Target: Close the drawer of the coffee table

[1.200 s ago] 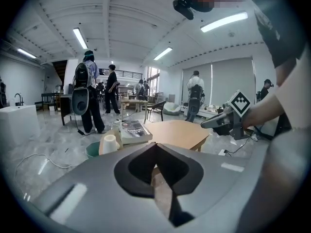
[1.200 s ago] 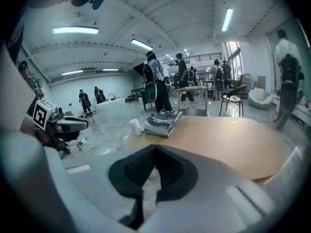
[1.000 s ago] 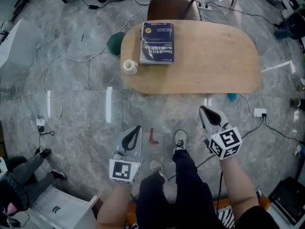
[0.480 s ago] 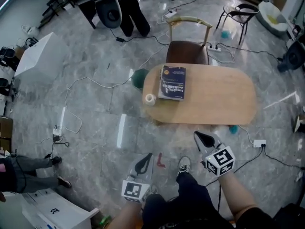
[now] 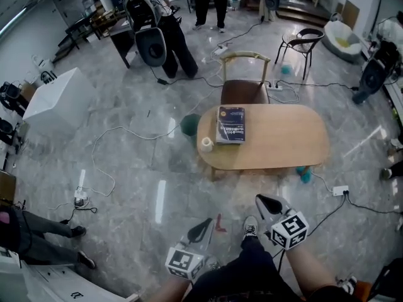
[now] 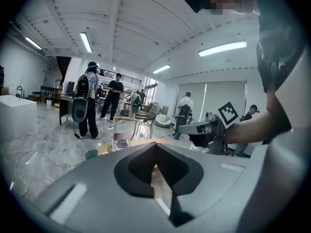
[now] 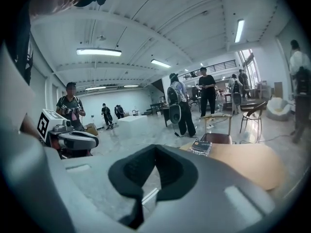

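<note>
**A:** Where does the coffee table stand in relation to the person?

**B:** The coffee table [image 5: 277, 145], with its oval wooden top, stands well ahead of the person's feet and has a chair [image 5: 244, 88] at its far side. Both tools hang low by the person's legs, well apart from the table.

**A:** And the drawer?

**B:** No view shows it. From above only the top appears and nothing juts past the near edge. Whether the drawer is out or already pushed home cannot be told.

**A:** What about the tools?

**B:** The left gripper [image 5: 205, 225] and the right gripper [image 5: 263, 202] both have their jaws pressed together. Each gripper view shows the dark pads meeting with nothing between them.

**A:** So how should the person do the closing well?

**B:** Closed jaws probably suit a push. The person would likely need to come close and get low enough to bring the drawer front into view. The blunt tips should then go against the middle of the front and press straight in. An off-centre push could skew the drawer. A hard shove might slide the table or jolt what lies on it.

**A:** Is there any writing to read?

**B:** The dark blue book [image 5: 231, 124] carries white print on its cover, but it is too small to read. The small pale roll [image 5: 206, 144] just beside it shows no label. The cubes on the grippers bear black-and-white square markers and no words.
</note>
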`<state>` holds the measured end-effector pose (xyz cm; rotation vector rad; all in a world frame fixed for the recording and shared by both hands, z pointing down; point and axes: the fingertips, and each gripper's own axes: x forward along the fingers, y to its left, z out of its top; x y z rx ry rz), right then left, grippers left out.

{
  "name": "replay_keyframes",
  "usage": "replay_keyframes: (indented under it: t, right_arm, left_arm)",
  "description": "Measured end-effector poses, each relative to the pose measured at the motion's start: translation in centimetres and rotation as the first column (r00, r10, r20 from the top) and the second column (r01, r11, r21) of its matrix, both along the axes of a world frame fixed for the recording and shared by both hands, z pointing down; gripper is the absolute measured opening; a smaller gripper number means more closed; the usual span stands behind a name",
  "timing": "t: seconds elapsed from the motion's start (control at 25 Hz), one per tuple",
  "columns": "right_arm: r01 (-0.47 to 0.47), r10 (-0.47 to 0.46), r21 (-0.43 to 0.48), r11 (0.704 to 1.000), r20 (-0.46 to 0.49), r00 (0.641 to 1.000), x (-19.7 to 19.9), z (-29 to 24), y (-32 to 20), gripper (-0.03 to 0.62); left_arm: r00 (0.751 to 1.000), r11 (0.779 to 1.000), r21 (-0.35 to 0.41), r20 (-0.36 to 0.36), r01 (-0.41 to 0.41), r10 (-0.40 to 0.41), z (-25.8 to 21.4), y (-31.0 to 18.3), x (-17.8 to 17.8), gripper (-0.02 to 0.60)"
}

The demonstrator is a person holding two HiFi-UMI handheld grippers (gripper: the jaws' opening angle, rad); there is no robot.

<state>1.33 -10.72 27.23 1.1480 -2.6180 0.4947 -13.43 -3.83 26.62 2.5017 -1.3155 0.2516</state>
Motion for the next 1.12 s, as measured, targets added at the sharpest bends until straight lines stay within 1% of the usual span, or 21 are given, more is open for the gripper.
replay_keyframes:
  t: [0.16, 0.24, 0.36, 0.44, 0.6, 0.76, 0.92, 1.12]
  right_arm:
    - [-0.022, 0.022, 0.013, 1.000, -0.008, 1.000, -2.2, -1.1, 6.3, 0.002]
    - [-0.028, 0.028, 0.024, 0.999, -0.014, 0.999, -3.0, -1.4, 9.0, 0.002]
    - [-0.043, 0.044, 0.036, 0.998, -0.013, 0.999, -4.1, -1.9, 12.6, 0.002]
    - [-0.051, 0.051, 0.042, 0.998, -0.004, 0.999, -4.9, -2.6, 15.2, 0.002]
    - [-0.035, 0.035, 0.062, 0.997, 0.002, 0.999, -6.3, -4.4, 20.5, 0.002]
    - [0.006, -0.006, 0.056, 0.998, -0.005, 1.000, -7.3, -5.4, 24.7, 0.002]
    - [0.035, -0.035, 0.038, 0.999, 0.009, 0.999, -8.1, -5.4, 28.3, 0.002]
    - [0.039, -0.039, -0.006, 0.999, 0.051, 0.998, -8.7, -4.7, 31.2, 0.002]
  left_arm:
    - [0.997, 0.998, -0.005, -0.035, -0.068, 0.068, -1.0, 5.0, -1.8, 0.003]
    - [0.994, 0.995, 0.004, -0.044, -0.096, 0.096, -1.0, 7.4, -2.5, 0.003]
    - [0.991, 0.993, 0.008, -0.052, -0.122, 0.122, -0.8, 10.6, -3.7, 0.003]
    - [0.989, 0.991, -0.007, -0.051, -0.136, 0.136, -0.6, 13.1, -4.6, 0.003]
    - [0.986, 0.987, -0.023, -0.057, -0.158, 0.157, -0.9, 17.5, -5.6, 0.003]
    - [0.978, 0.981, -0.029, -0.092, -0.191, 0.188, -2.4, 20.0, -4.9, 0.003]
    - [0.962, 0.968, -0.013, -0.119, -0.250, 0.247, -3.7, 22.0, -3.2, 0.003]
    - [0.946, 0.952, -0.018, -0.122, -0.304, 0.300, -4.0, 23.7, -1.4, 0.003]
